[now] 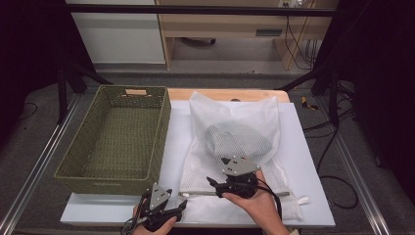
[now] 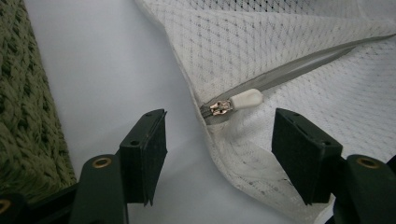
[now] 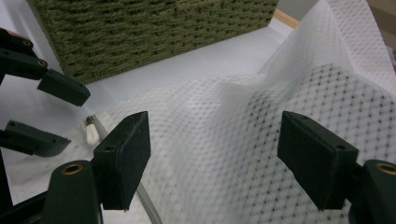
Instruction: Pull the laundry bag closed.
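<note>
Left gripper view: left tongs (image 2: 219, 154) gaping around zipper pull (image 2: 236, 101) of mesh laundry bag (image 1: 235, 147) at bench 6 o'clock, right tongs (image 3: 215, 158) apart over mesh; step looks like lining up on the zipper, next clamp the pull.

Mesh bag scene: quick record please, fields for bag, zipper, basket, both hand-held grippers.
bag: white mesh bag flat on the white table, grey item inside
zipper: closed, pull at the bag's left end
basket: green woven basket, left of the bag
left hand-held gripper: open, jaws either side of the pull
right hand-held gripper: open over the mesh
</note>
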A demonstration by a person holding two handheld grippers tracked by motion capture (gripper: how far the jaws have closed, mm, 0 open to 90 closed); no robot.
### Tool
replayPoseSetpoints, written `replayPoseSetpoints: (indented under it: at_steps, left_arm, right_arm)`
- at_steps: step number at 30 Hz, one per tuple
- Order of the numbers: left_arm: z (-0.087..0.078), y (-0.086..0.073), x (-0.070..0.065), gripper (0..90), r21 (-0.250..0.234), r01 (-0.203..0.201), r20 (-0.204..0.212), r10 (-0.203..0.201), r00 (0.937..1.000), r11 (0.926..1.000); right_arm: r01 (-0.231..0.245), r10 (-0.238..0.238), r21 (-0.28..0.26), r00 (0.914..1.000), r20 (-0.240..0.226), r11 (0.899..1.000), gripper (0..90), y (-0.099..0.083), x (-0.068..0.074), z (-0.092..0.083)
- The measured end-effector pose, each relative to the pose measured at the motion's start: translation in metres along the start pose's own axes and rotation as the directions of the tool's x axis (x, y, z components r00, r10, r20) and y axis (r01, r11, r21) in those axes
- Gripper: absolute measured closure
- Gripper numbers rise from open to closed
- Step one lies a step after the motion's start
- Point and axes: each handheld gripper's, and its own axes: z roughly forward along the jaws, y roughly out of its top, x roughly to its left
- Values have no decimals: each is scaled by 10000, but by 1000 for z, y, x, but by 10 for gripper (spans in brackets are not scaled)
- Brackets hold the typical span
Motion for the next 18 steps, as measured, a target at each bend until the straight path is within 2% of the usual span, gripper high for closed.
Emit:
replayPoseSetpoints:
  at_steps: [6, 10, 13, 16, 18]
  left_arm:
    - [-2, 0, 2, 375, 3, -10, 73, 10, 10000, 10000]
    - [-1, 0, 2, 400, -55, 63, 36, -63, 10000, 10000]
    - [-1, -1, 2, 442, -42, 120, -52, -120, 9999, 9999]
    - [-1, -1, 3, 475, -15, 183, -28, -183, 9998, 9998]
    - [0, -2, 3, 499, -114, 429, 116, -428, 9990, 9990]
  right_arm:
    - [420, -423, -128, 9989, -206, 9990, 348, 14, 10, 14]
    - [459, -462, -95, 9984, -336, 9989, 403, 19, 14, 19]
    - [579, -583, -137, 9978, -326, 9982, 434, 18, 17, 19]
    - [430, -436, -174, 9985, -340, 9989, 450, 13, 15, 17]
    - [403, -407, -100, 9986, -351, 9991, 453, 11, 14, 17]
